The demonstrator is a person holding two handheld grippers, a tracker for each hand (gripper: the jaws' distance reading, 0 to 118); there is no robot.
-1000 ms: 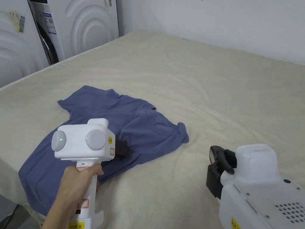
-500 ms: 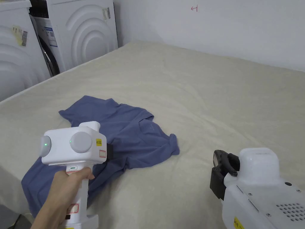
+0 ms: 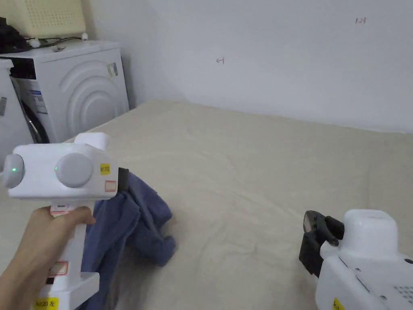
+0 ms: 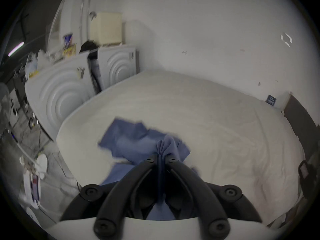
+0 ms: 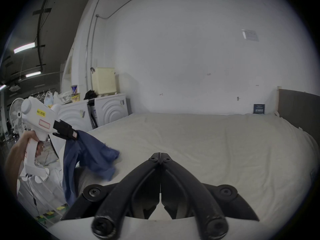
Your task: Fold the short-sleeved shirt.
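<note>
Head view: the left tool (image 3: pixel 123 180) holds the blue shirt (image 3: pixel 133 226) up off the bed (image 3: pixel 262 193), cloth hanging down

Left gripper view: its jaws are pinched tight on a bunch of shirt (image 4: pixel 138 143)

Right gripper view: the right tool (image 5: pixel 160 157) is closed, holding nothing, above the bed

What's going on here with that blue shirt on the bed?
A person is working with a handheld gripper in each hand. The left gripper is shut on a bunch of the blue shirt and holds it up, so part of the shirt hangs off the edge of the bed while the rest trails on the cover. The right gripper is shut on nothing and sits over the bed. No fold has been made yet.
</note>
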